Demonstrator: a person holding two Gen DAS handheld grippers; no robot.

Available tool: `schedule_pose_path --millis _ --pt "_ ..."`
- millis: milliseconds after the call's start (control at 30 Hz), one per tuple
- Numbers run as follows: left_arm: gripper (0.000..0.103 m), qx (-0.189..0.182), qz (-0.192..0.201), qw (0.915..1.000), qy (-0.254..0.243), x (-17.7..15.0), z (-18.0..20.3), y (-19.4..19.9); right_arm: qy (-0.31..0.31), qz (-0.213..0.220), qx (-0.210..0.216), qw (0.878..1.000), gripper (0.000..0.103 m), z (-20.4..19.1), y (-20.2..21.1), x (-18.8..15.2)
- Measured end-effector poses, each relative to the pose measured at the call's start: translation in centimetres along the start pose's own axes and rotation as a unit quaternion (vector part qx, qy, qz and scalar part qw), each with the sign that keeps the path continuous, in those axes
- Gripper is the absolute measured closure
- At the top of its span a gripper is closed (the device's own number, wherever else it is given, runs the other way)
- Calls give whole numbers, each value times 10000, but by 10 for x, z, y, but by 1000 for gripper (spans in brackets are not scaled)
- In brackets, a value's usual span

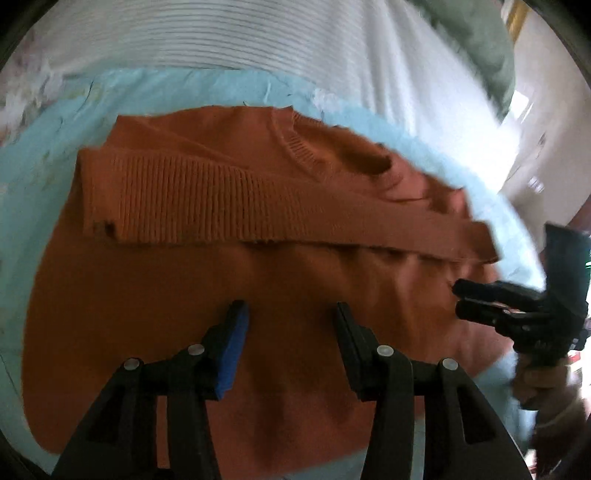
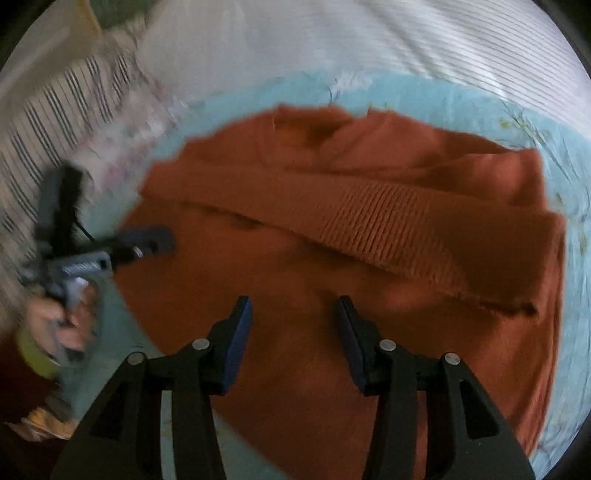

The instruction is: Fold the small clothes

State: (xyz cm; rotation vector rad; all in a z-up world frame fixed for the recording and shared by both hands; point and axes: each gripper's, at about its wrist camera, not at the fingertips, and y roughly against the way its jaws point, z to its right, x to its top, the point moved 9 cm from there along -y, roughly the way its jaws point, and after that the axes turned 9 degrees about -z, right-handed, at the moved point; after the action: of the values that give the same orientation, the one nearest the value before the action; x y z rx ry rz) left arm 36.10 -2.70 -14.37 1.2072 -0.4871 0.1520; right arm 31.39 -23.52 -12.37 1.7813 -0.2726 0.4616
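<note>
From the left wrist camera, the left gripper (image 1: 290, 317) hangs over the lower half of an orange sweater (image 1: 192, 295), its jaws standing apart with nothing between them — only knit fabric shows below the gap. The sweater lies on a light blue cloth (image 1: 44, 177), which is spread over a white striped sheet (image 1: 221, 33). One ribbed sleeve (image 1: 207, 206) is folded across the chest, running from the left edge of the sweater toward the right. At the right edge of the sweater the right gripper (image 1: 460, 299) is seen from the side, held by a hand (image 1: 535, 384).

From the right wrist camera, the right gripper (image 2: 293, 321) also has its jaws apart and empty, above the sweater's lower part (image 2: 295, 258). The left gripper (image 2: 162, 240) sits at the sweater's left edge — blurred, held by a hand (image 2: 59, 325).

No containers are in view.
</note>
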Motion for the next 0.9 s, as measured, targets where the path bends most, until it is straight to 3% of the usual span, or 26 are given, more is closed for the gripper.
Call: schedule_pose_path --millis 67,233,300,400,500,567,633,833,900 --pt "56 157 -31 9999 55 16 -7 -4 -89 116 -383 9992 56 19 -4 12" --pt "55 396 218 9976 519 70 -45 0 -1102 733 -650 9891 59 86 22 51" --pt "54 530 422 9939 871 91 -67 7 -1466 1166 -808 9790 58 112 46 61" --pt "54 1039 711 9820 1406 109 -101 21 -1943 1566 -843 9647 57 139 70 60" --pt "52 807 831 9753 1878 103 -119 32 -2268 1708 -797 9555 57 150 82 48" --pt "43 895 905 9717 1991 89 -125 40 -2386 1709 -676 9536 57 148 84 34" --pt "43 787 967 9713 2028 74 -122 48 -2429 1699 -520 9536 57 138 83 25" --pt "42 528 1218 9638 2312 31 -117 78 -2102 1514 -255 9655 57 103 73 15" --pt "41 416 1190 9651 2294 38 -113 79 -1881 1267 -189 9738 57 93 59 29"
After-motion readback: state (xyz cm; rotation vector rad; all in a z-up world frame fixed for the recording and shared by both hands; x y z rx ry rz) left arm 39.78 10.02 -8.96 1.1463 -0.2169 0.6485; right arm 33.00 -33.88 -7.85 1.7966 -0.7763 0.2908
